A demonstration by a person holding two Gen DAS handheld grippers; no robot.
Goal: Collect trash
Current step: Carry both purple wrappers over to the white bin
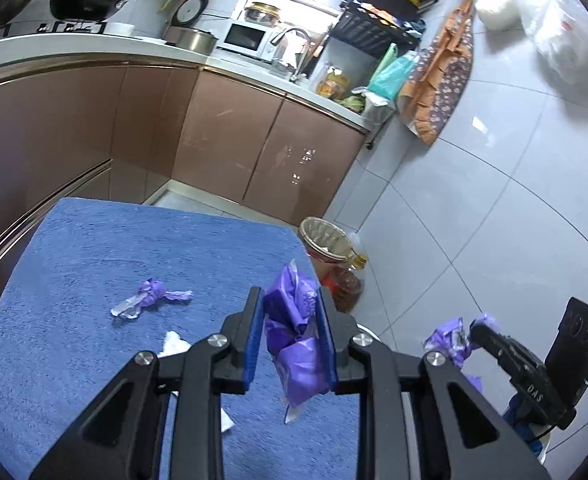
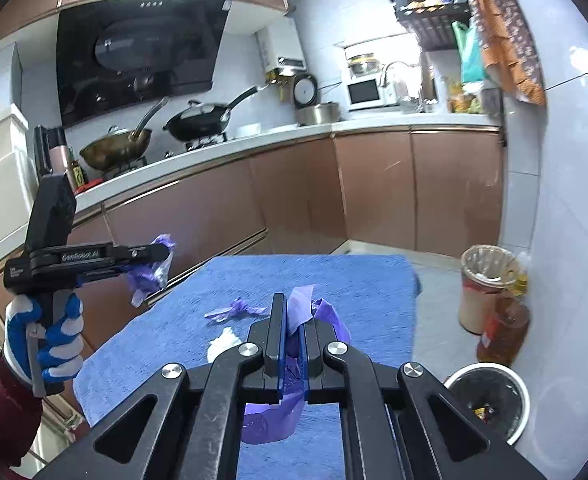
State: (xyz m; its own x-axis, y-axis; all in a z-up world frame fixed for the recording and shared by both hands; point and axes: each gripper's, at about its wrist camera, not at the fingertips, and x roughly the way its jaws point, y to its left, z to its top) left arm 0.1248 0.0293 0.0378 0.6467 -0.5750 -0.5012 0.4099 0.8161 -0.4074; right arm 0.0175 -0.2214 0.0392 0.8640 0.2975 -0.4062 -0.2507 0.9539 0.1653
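Trash: my left gripper (image 1: 291,334) clamps a purple wrapper (image 1: 294,336), long axis hanging downward.
Right gripper (image 2: 293,334): I pinch purple plastic (image 2: 270,420).
Writing: "GenRobot.AI", "DAS".

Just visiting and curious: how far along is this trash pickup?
Midway, it seems. Done: some rubbish already lies in the white bin. In hand: the left hand-held gripper and the right hand-held gripper each pinch a purple wrapper. Left: a twisted purple wrapper and a white tissue lie on the blue towel.

Purple wrappers (image 1: 294,336), blue towel (image 1: 94,248)
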